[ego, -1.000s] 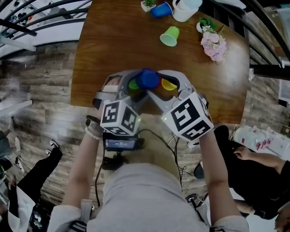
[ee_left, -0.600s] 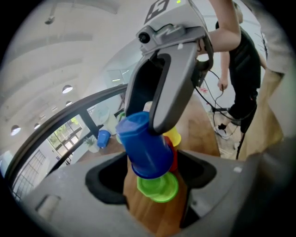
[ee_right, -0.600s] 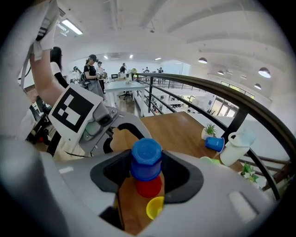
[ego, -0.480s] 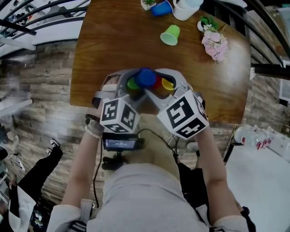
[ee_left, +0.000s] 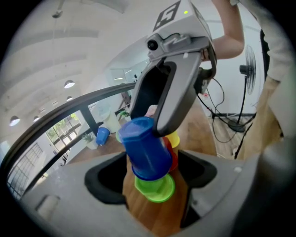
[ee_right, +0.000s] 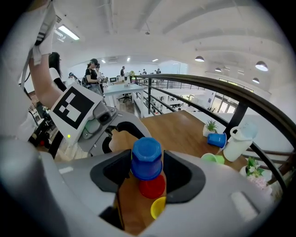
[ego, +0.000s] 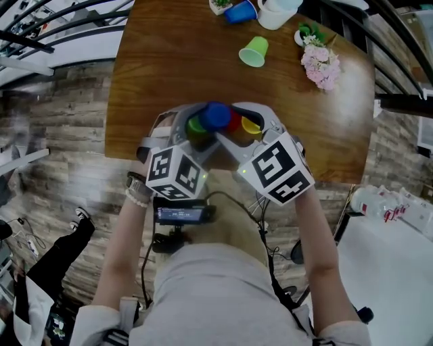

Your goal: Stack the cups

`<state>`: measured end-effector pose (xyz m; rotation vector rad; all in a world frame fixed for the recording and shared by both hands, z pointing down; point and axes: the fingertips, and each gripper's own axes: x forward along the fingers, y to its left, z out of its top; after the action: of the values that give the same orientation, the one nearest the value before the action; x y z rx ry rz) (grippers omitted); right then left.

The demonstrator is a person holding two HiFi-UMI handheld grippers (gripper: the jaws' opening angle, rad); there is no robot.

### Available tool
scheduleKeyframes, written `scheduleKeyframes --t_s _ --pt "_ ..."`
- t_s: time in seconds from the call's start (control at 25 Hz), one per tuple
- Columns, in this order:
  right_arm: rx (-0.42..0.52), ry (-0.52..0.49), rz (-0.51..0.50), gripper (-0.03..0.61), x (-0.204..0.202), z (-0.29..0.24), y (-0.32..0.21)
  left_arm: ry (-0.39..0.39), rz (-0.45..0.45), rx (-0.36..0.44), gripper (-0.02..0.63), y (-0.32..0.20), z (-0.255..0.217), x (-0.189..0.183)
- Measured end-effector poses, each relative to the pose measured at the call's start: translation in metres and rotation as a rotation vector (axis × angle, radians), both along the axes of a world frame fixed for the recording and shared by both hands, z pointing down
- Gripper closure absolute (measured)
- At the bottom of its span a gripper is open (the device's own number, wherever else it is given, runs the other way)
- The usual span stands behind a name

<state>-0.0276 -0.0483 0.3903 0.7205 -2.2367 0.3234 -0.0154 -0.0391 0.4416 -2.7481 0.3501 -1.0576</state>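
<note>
A blue cup (ego: pixel 216 116) sits upside down on a green cup (ego: pixel 197 125) near the front edge of the wooden table (ego: pixel 169 67). My right gripper (ee_right: pixel 147 162) is shut on the blue cup (ee_right: pixel 146 158), with its jaws touching both of the cup's sides. A red cup (ee_right: pixel 151 187) and a yellow cup (ee_right: pixel 158 207) stand just below, between the same jaws. My left gripper (ee_left: pixel 155 178) has its jaws close on either side of the green cup (ee_left: pixel 155 187). Whether they press on it does not show.
At the table's far edge lie a light green cup (ego: pixel 254 52) on its side and another blue cup (ego: pixel 241 13). A white pitcher (ego: pixel 276 15), pink flowers (ego: pixel 319 64) and a small potted plant (ego: pixel 221 7) are there too. A railing runs behind.
Both grippers and the cups have kept their place. A person in dark clothes at the lower right has gone from the head view.
</note>
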Motion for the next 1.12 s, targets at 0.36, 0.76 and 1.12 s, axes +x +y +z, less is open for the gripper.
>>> scheduleKeyframes --t_s 0.36,0.76,1.12 --pt "0.023 -0.033 0.029 0.368 0.015 -0.017 0.0 0.016 -0.024 0.001 0.268 0.003 -0.009 -0.012" --pt "0.111 -0.097 0.123 0.37 0.089 -0.045 -0.032 0.137 -0.256 -0.037 0.29 0.0 -0.049 -0.059" --pt "-0.033 -0.218 0.35 0.37 0.148 -0.024 -0.102 0.251 -0.511 -0.049 0.307 -0.016 -0.071 -0.086"
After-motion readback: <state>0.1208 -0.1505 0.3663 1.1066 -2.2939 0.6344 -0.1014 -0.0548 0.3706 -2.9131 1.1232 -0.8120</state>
